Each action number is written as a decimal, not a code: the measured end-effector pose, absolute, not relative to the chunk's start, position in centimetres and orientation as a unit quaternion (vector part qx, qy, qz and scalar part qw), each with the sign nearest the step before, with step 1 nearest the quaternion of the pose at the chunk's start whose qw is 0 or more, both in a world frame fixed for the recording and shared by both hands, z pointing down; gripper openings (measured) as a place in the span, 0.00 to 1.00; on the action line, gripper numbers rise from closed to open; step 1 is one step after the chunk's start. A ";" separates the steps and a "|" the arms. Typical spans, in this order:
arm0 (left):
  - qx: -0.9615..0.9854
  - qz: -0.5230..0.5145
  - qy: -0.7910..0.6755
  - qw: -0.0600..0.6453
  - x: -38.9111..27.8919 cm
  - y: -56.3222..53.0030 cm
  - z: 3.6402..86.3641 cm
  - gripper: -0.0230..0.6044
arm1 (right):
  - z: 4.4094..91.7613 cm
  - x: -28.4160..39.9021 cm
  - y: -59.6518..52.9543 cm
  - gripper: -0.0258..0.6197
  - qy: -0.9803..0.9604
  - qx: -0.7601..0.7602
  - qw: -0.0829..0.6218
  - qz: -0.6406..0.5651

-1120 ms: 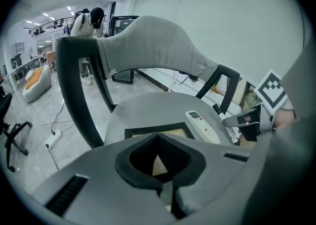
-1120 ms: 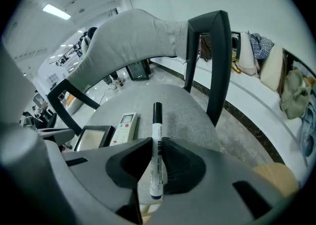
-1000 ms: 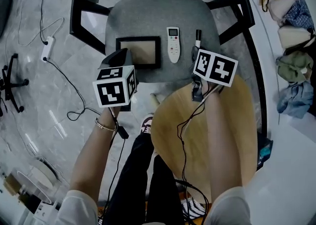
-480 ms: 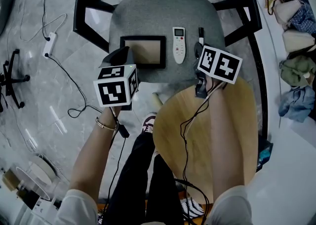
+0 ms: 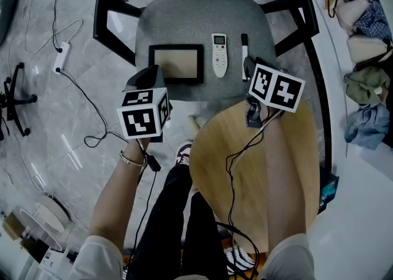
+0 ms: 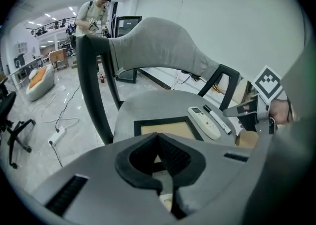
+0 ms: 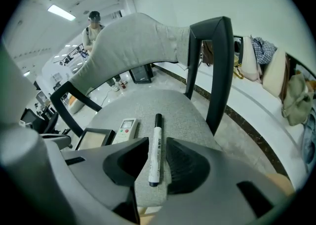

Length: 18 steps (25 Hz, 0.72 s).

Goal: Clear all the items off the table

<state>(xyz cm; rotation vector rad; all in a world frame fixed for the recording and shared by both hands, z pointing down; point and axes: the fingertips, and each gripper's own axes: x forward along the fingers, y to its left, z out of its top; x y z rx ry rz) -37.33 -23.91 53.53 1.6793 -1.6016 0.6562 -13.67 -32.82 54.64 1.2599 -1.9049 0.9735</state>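
The fingers of your right gripper [image 7: 157, 156] have just been opening and stand apart, not pressing the marker [image 5: 244, 48]. It lies between them on the chair seat [image 5: 184, 18], its long axis along them. Your left gripper [image 6: 158, 136], nearer the picture frame [image 5: 178, 64], has its fingers closed on nothing.

Right gripper [image 7: 156, 140] jaws just opened. Marker [image 7: 156, 151] now lies free between them on the seat [image 7: 190, 123].

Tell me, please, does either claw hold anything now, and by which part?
Nothing is held. The right claw has just been opening; the marker lies free between its jaws. The left claw is shut, empty.
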 end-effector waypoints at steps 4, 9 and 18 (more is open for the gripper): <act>0.653 0.251 -0.619 0.357 -36.6 -22.8 52.9 0.05 | 53.3 -12.9 -31.7 0.23 -0.729 0.484 0.317 0.367; 0.649 0.261 -0.614 0.367 -35.9 -19.8 50.2 0.05 | 49.7 -10.8 -27.9 0.23 -0.727 0.485 0.303 0.379; 0.677 0.235 -0.590 0.371 -29.4 -15.4 39.8 0.05 | 40.2 -2.8 -16.7 0.14 -0.677 0.549 0.231 0.432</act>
